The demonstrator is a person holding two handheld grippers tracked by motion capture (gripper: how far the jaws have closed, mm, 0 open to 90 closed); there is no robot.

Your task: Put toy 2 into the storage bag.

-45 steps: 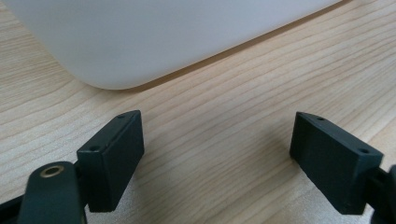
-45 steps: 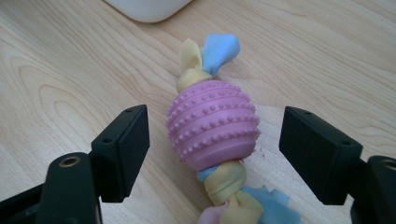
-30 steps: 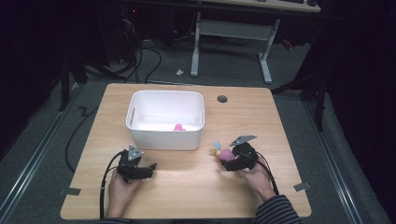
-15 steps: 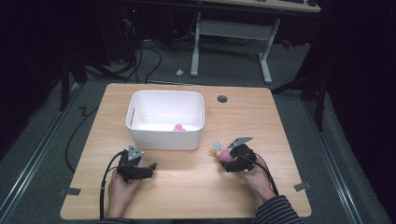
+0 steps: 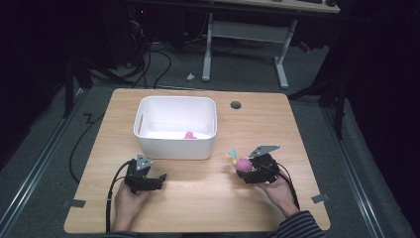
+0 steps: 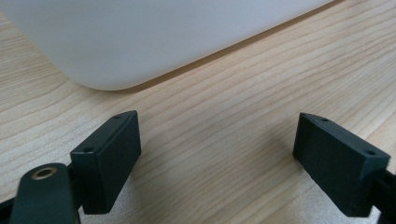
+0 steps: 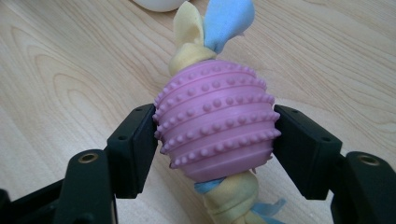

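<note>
My right gripper is shut on a pink knobbly ball toy, its pads pressing on both sides of it. Yellow and blue cloth strips run through the ball and stick out at both ends. The toy sits low over the wooden table, right of the white bin. My left gripper lies low over the wood just in front of the bin wall. Its jaws have just been opening and stand wide apart with nothing between them. In the high view the left gripper points right.
A small pink object lies inside the white bin. A round cable hole sits at the table's far right. Bare wood stretches between the two hands. Cables and a desk frame stand on the floor beyond the table.
</note>
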